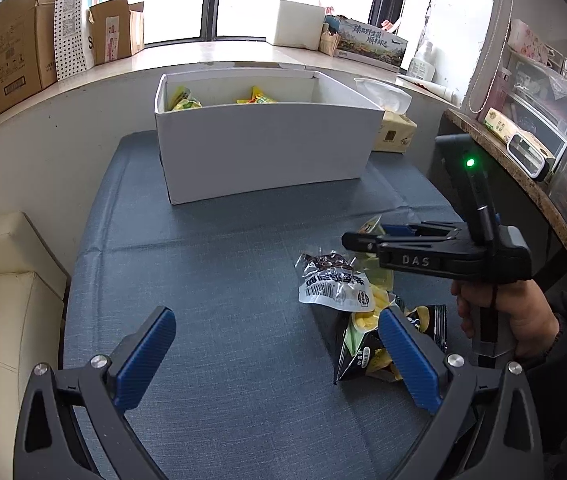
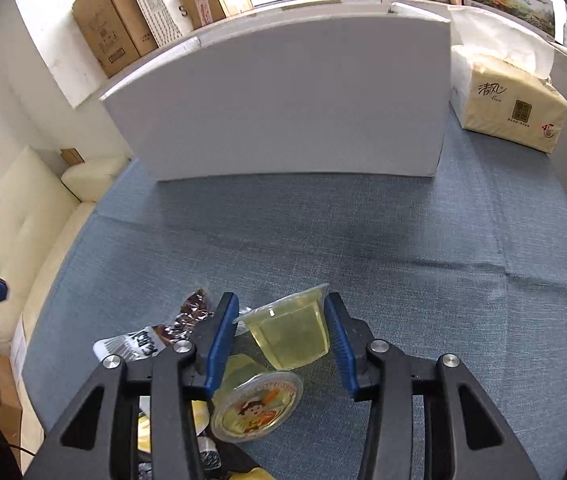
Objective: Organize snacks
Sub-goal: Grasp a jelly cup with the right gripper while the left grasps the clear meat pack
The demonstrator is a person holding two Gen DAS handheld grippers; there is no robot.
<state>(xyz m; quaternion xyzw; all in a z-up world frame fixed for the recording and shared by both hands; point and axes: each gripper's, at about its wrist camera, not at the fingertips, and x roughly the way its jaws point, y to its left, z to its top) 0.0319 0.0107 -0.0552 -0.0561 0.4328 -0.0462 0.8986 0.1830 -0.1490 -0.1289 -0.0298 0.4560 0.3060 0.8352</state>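
Note:
A white box [image 1: 267,152] stands at the back of the blue cloth, with yellow snack packs [image 1: 257,98] inside; it also shows in the right wrist view [image 2: 283,100]. My left gripper [image 1: 277,344] is open and empty above the cloth. A dark-and-white snack pouch [image 1: 335,280] and a black chip bag [image 1: 367,344] lie to its right. My right gripper [image 2: 281,336] is open around an upturned yellow jelly cup [image 2: 289,332], its pads just beside the cup's walls. A second jelly cup [image 2: 257,406] lies on its side just below. The right gripper also shows in the left wrist view [image 1: 357,236].
A tissue pack [image 2: 511,100] sits right of the box. A cream sofa [image 1: 3,300] borders the table's left side. Cardboard boxes [image 1: 19,44] line the window sill. A stone shelf with clear bins [image 1: 539,120] stands on the right.

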